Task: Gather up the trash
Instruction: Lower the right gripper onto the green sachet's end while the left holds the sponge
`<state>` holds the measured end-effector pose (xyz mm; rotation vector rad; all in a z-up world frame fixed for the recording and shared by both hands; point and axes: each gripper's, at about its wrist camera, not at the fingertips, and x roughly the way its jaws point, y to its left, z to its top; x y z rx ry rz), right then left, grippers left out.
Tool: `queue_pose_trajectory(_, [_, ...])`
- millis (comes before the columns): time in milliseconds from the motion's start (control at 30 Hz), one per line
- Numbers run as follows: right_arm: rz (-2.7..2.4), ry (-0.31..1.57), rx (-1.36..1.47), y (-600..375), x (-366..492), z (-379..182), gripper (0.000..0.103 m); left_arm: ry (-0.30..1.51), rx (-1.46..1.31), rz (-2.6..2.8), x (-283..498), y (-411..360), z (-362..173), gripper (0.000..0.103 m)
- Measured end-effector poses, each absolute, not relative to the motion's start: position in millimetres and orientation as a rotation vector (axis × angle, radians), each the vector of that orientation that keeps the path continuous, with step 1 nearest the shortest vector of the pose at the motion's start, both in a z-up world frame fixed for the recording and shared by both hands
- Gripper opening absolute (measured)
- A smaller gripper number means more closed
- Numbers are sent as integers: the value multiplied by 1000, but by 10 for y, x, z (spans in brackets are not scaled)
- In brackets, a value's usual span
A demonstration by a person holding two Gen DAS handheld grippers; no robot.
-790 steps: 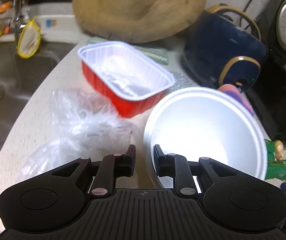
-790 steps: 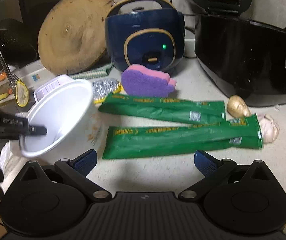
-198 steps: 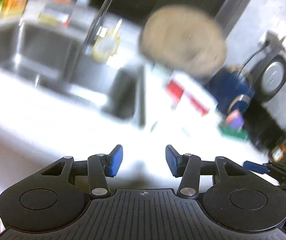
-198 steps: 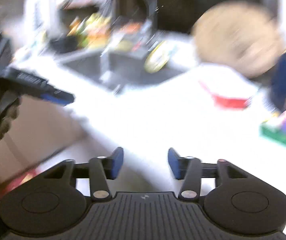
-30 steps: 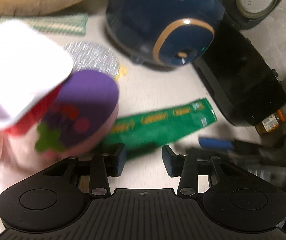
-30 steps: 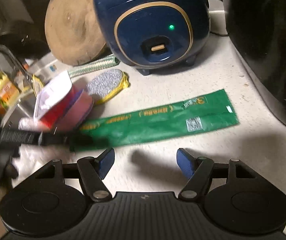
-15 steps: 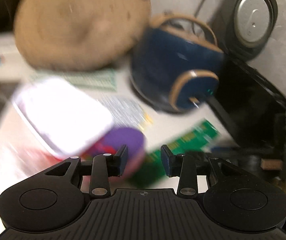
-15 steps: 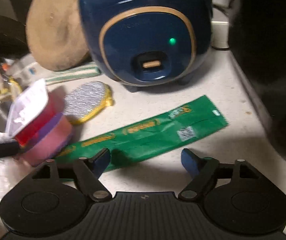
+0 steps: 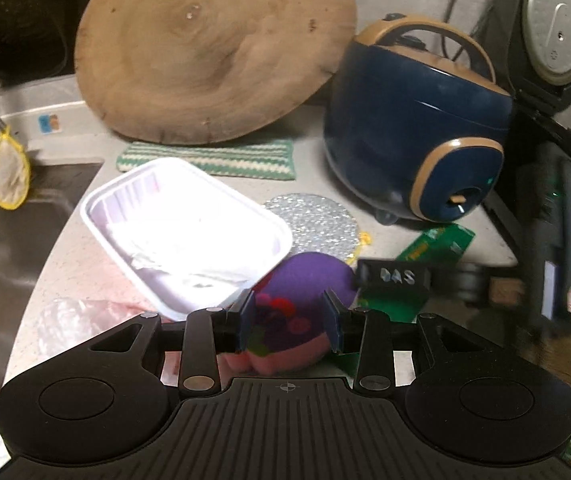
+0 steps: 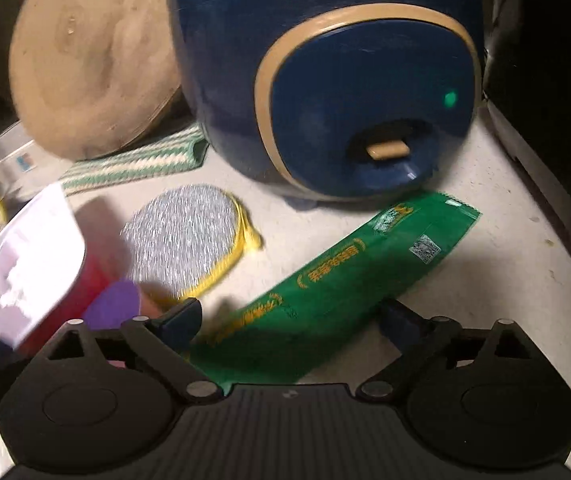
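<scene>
Right claw spreads over the green wrapper; left claw waits above the sponge.

Left wrist view: the left gripper (image 9: 288, 322) stands half spread and pinches nothing; under it lies the purple sponge (image 9: 305, 300), with the white tray (image 9: 189, 228) at 10 o'clock. 1 second ago this view looked down on the wrapper; now it looks higher. Right wrist view: the right gripper (image 10: 291, 322) is opening wide, with the near end of the green wrapper (image 10: 337, 280) between the jaws, probably not yet touched; blur hides this. It has come closer to the wrapper, so the pick-up seems next.
</scene>
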<state>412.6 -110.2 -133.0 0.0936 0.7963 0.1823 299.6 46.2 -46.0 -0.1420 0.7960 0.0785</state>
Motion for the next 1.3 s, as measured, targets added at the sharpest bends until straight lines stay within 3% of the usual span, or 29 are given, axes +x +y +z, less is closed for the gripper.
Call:
queue_pose_trajectory(100, [176, 789, -13, -942, 4192, -1365, 96, 797, -158, 64, 2963, 498, -449, 41])
queue_pose_trajectory(333, [312, 762, -154, -1105, 3899, -1327, 65, 786, -175, -43, 2920, 575, -475, 41])
queue_pose_trajectory(433, [300, 736, -225, -1259, 3720, -1320, 58, 799, -179, -55, 2965, 556, -525, 40])
queue_pose_trajectory(567, [281, 705, -277, -1463, 3586, -1318, 57, 820, -203, -109, 3017, 474, -594, 40])
queue_pose_trajectory(667, [273, 723, -239, -1591, 3606, -1325, 64, 820, -141, -190, 2950, 351, -572, 41])
queue_pose_trajectory(733, [273, 725, -214, -1663, 3596, -1315, 83, 825, -60, -224, 2868, 286, -559, 41])
queue_pose_trajectory(833, [341, 783, -125, -1774, 3605, -1350, 90, 866, 81, -236, 2776, 217, -620, 41])
queue_pose_trajectory(900, [372, 799, -77, -1835, 3577, -1386, 102, 900, 145, -245, 2758, 185, -685, 41])
queue_pose_trajectory(1000, [383, 788, -65, -1855, 3511, -1416, 103, 889, 238, -276, 2744, 68, -707, 44])
queue_pose_trajectory(1067, [384, 776, -73, -1847, 3479, -1428, 103, 897, 270, -295, 2771, 1, -725, 53])
queue_pose_trajectory(1300, [386, 778, -77, -1870, 3437, -1416, 103, 923, 168, -281, 2923, 37, -707, 54])
